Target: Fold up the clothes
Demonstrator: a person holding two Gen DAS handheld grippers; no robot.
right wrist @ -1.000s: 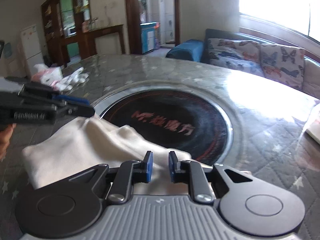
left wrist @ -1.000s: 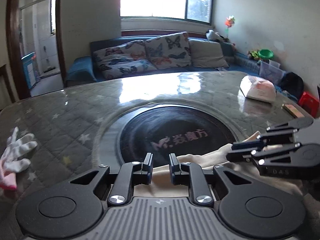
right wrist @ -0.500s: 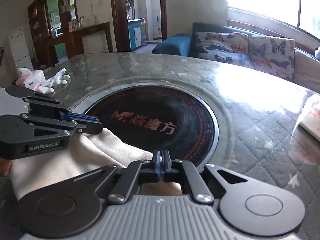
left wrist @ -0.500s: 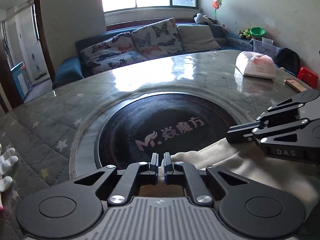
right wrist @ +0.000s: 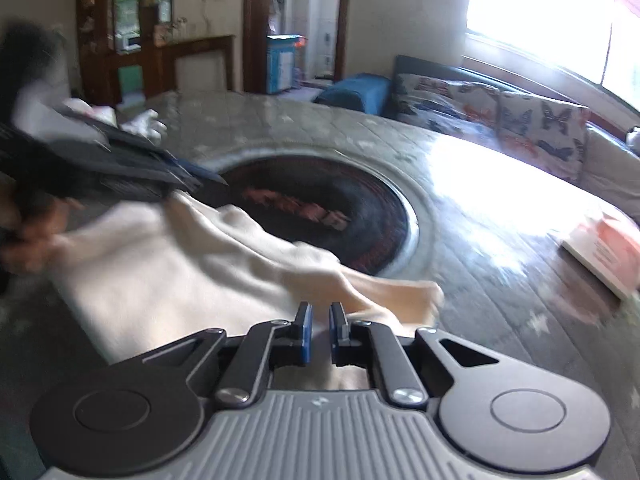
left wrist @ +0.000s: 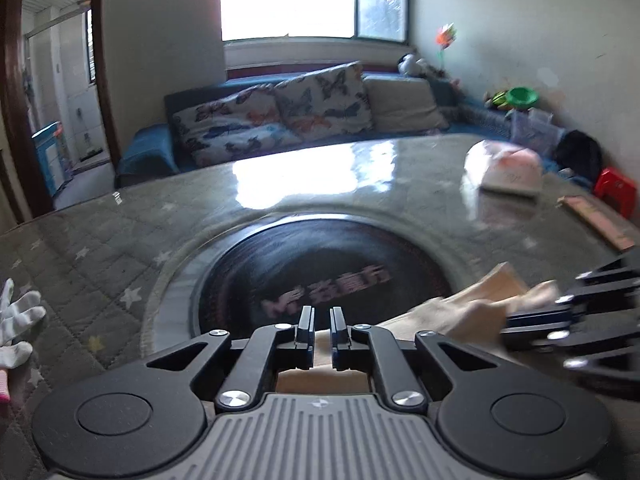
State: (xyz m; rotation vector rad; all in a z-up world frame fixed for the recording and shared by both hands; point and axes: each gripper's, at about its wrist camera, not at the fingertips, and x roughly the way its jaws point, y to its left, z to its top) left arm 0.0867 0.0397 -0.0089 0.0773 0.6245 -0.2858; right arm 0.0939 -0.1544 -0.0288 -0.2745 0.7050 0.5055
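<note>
Spanning most of both views, the quilted grey surface (left wrist: 120, 248) carries star patterns and a glossy covering; a dark round inset (left wrist: 320, 264) with red lettering sits at its centre. Beyond its far edge stands a blue sofa (left wrist: 148, 152) with butterfly-print cushions (left wrist: 280, 120) under a bright window.

Cream garment (right wrist: 168, 272): lies on the near part of the surface, overlapping the near rim of the round inset, bunched into ridges, with one end trailing toward the right. In the left wrist view it shows as a beige fold (left wrist: 460, 312) running between the two tools.

Left hand-held gripper (left wrist: 322, 330): jaws stand slightly apart, cloth visible in the gap between them; whether the pads press the cloth cannot be told. Seen from the right wrist view it is motion-blurred (right wrist: 192, 178) at the garment's far left edge.

Right hand-held gripper (right wrist: 320, 334): jaws likewise slightly apart, over the garment's near edge, cloth showing in the gap; contact cannot be confirmed.

Minor items: a white-and-pink packet (left wrist: 508, 168) at the right of the surface; a white glove (left wrist: 20, 320) at the left edge.
</note>
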